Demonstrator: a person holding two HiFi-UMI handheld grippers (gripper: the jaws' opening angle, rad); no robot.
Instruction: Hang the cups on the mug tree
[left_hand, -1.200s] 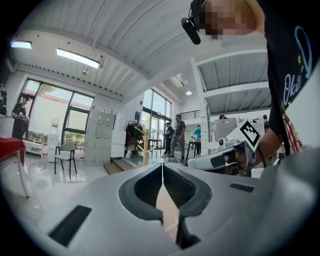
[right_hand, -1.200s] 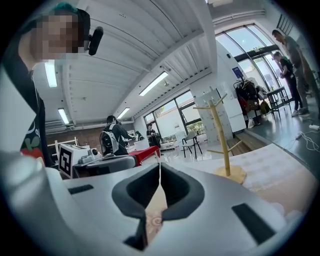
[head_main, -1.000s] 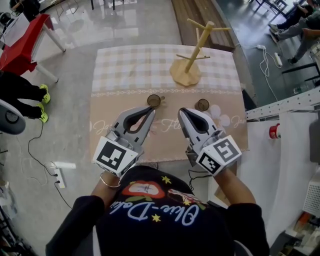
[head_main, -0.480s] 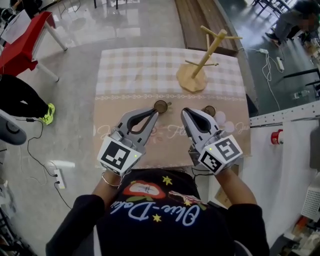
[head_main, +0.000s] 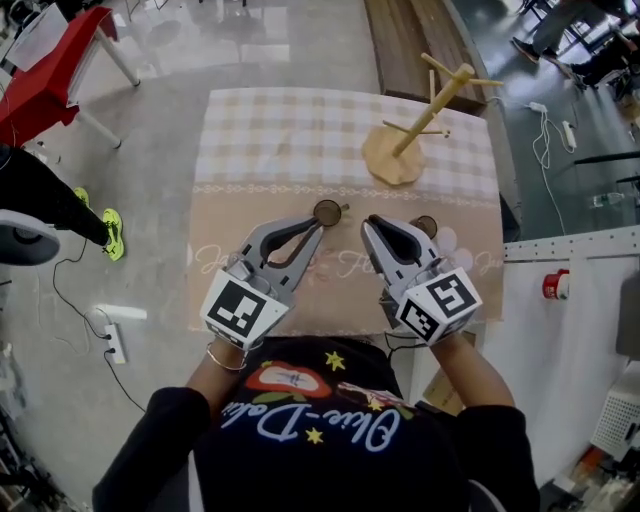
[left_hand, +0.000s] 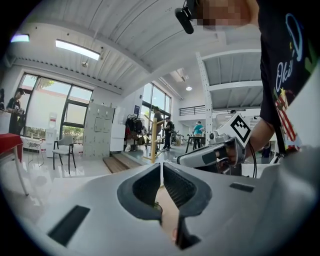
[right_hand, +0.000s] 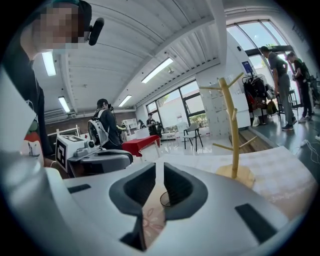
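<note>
Mug tree (head_main: 420, 125) stands upright at the far right of the counter (head_main: 260, 130), pegs all bare. Left gripper (head_main: 316, 226) and right gripper (head_main: 372, 222) sit side by side near the front edge, pointing toward the cups. Both have sunk a little toward the counter over the last second. Left jaws are clenched with nothing in them. Right jaws were clenched and have just been opening, now a narrow slit with nothing between. Left cup (head_main: 327, 212) is upright on the counter just past the left jaws. Right cup (head_main: 424, 226) is upright just beside the right gripper, off to its right, not in line with the jaws. Neither cup is touched. Looks like the start of the first pick: right jaws likely need to open wider and swing over.
</note>
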